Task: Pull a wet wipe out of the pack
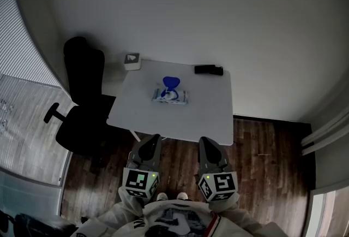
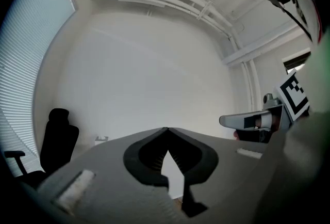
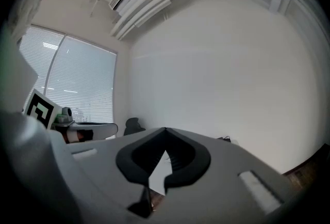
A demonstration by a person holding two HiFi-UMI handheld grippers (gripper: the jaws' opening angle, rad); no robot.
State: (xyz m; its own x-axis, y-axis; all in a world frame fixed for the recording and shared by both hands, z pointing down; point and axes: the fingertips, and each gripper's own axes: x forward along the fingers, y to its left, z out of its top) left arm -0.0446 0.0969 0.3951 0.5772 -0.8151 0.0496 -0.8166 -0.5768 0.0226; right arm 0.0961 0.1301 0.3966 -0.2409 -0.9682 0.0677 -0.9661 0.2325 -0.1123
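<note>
The wet wipe pack (image 1: 169, 96) lies flat near the middle of the white table (image 1: 210, 113), with its blue flip lid (image 1: 171, 83) standing open on the far side. Both grippers hang close to my body, over the wooden floor and short of the table's near edge. The left gripper (image 1: 154, 138) is shut, tips meeting with nothing between them (image 2: 166, 129). The right gripper (image 1: 204, 140) is likewise shut and empty (image 3: 165, 129). Neither touches the pack.
A black office chair (image 1: 82, 96) stands at the table's left side. A small white box (image 1: 132, 60) sits at the table's back left corner, and a black device (image 1: 209, 70) lies at its back right. White walls close in behind; blinds cover the window on the left.
</note>
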